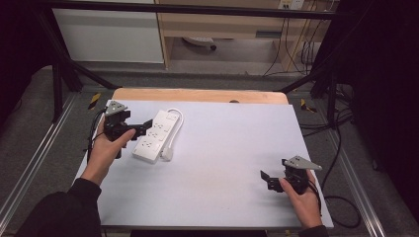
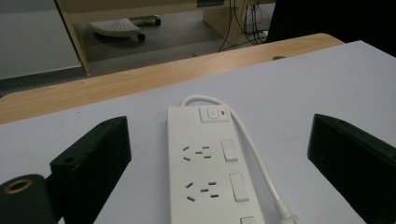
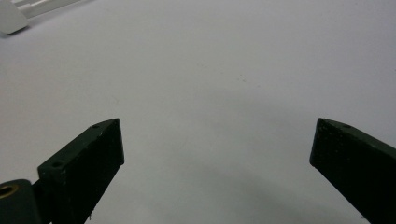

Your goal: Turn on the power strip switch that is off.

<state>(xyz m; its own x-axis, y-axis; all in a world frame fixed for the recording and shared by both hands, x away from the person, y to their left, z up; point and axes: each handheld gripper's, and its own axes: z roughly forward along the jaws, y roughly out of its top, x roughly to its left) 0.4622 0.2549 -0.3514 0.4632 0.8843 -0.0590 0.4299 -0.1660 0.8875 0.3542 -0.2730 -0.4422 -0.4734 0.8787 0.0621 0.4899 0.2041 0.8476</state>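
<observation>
High view | left claw (image 1: 143, 129) agape astride power strip (image 1: 154, 136) | right claw (image 1: 269, 178) agape, holding nothing

Power strip (image 2: 205, 163) near end & cable plug cut off by bottom edge in left gripper view.

Both grippers black; left gripper (image 1: 141, 129) carries a grey 3-cornered plate (image 1: 115, 106) on top w/ small holes; right gripper (image 1: 264, 178) has the same grey plate (image 1: 302, 163); thin black cable (image 1: 92, 134) trails from the left one; another cable (image 1: 341, 210) loops off the right; jaws are flat matte-black blocks w/ slanted tips, a screw hole near each tip; brass-ringed hole (image 2: 17, 186) at the left gripper's jaw base, same by the right's (image 3: 5, 190); left arm in a black sleeve (image 1: 64, 210); hands bare.
</observation>
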